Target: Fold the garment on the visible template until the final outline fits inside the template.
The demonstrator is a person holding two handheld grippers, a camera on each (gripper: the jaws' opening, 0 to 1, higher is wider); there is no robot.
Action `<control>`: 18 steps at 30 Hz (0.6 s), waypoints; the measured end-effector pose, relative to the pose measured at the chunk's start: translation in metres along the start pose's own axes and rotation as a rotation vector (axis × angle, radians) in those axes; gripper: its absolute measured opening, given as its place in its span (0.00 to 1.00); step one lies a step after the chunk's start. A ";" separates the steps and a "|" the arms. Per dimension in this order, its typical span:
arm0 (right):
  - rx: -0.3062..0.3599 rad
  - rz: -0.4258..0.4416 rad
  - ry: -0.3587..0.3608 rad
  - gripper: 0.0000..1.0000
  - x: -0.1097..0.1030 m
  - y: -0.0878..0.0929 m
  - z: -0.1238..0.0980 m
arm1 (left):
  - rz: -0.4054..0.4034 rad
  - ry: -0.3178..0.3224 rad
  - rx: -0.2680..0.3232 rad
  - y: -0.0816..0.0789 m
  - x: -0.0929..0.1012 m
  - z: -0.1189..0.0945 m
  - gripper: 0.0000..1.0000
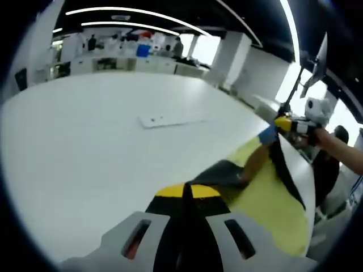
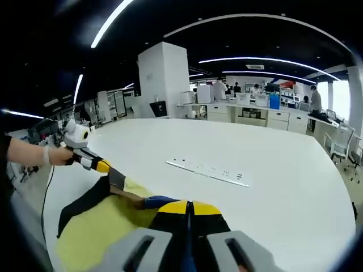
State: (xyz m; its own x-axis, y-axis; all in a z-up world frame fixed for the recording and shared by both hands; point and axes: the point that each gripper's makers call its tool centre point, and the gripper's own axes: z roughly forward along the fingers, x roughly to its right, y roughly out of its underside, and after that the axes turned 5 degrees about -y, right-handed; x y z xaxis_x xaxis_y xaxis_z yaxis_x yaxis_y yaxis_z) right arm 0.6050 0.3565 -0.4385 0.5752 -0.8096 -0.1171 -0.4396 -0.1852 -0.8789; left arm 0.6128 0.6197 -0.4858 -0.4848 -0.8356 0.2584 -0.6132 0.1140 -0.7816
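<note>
Left gripper view: left gripper [image 1: 187, 195] low at the near edge of the white table [image 1: 85, 147], jaws pressed together on a dark bit of the garment [image 1: 227, 173]. Garment dark with blue, lying on the yellow template [image 1: 266, 209] at the table's near edge. Right gripper [image 1: 276, 128] across from it, pinching the far end of the cloth; cannot tell how tight.

Right gripper view: right gripper [image 2: 190, 211] with jaws together, clamped on the garment [image 2: 91, 201]. Template [image 2: 96, 238] under the cloth. Left gripper [image 2: 110, 173] at the other end, held by a hand [image 2: 54, 154]. White power strip [image 2: 207, 171] flat near the table middle.
</note>
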 end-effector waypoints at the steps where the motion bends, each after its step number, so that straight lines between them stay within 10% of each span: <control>1: -0.008 -0.001 0.002 0.00 0.002 0.002 0.003 | -0.004 -0.004 -0.003 0.001 0.001 0.000 0.00; 18: -0.152 0.070 0.055 0.00 0.044 0.060 0.055 | -0.124 -0.044 -0.096 0.018 -0.034 0.052 0.00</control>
State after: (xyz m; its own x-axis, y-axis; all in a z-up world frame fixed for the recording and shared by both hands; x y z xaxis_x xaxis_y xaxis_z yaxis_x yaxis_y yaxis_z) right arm 0.6424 0.3403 -0.5221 0.5029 -0.8518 -0.1465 -0.5788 -0.2061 -0.7890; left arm 0.6509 0.6224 -0.5387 -0.3747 -0.8691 0.3229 -0.7245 0.0572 -0.6869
